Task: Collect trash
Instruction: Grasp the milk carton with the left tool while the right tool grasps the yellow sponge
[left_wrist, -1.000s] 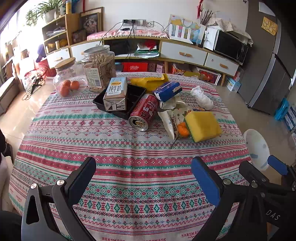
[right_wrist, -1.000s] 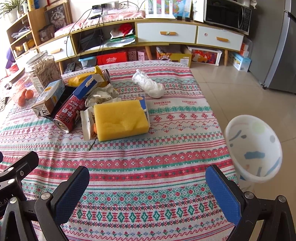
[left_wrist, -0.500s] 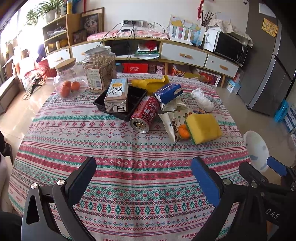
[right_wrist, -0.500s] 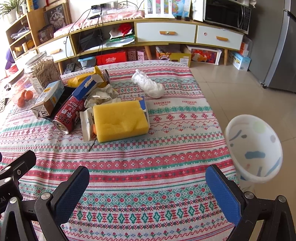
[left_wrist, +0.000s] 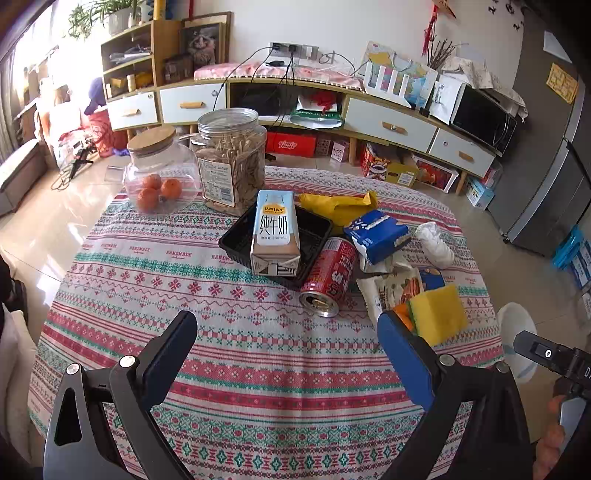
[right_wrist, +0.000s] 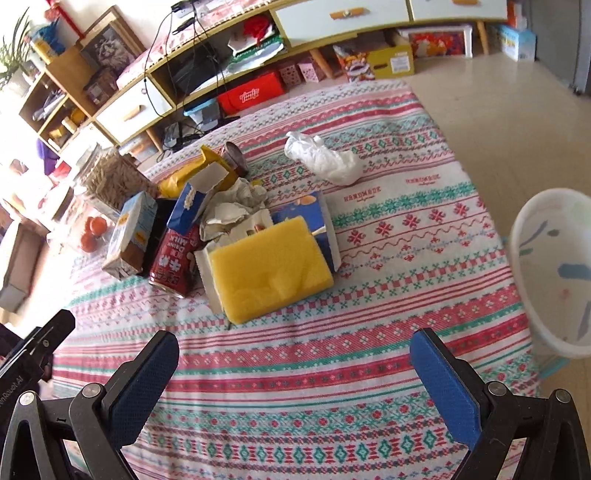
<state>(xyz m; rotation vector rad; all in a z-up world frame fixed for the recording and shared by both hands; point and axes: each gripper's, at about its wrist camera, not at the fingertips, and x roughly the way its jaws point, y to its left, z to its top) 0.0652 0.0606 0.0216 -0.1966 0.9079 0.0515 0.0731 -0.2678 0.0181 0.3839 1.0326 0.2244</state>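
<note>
Right gripper (right_wrist: 293, 363) tilted, advanced toward sponge (right_wrist: 271, 269); jaws wide

Tablecloth (left_wrist: 229, 295): woven cloth, matt, rough knit-like weave. Can (left_wrist: 330, 278) on it: metal, glossy red print, bare shiny rim. Carton (left_wrist: 275, 232) left of can: coated paper, smooth, slight sheen. Tray (left_wrist: 236, 242) under carton: black plastic, ribbed, semi-gloss. Sponge (right_wrist: 271, 267) right of can: yellow foam, matt, porous. Tissue (right_wrist: 327, 158) beyond sponge: white paper, crumpled, matt. Jar (left_wrist: 232, 158) behind carton: clear plastic, glossy. Bin (right_wrist: 554, 273) off the cloth's right edge: white plastic, smooth. Gripper pads (right_wrist: 441, 384): blue, matt, fine-textured w/ black plastic arms.
</note>
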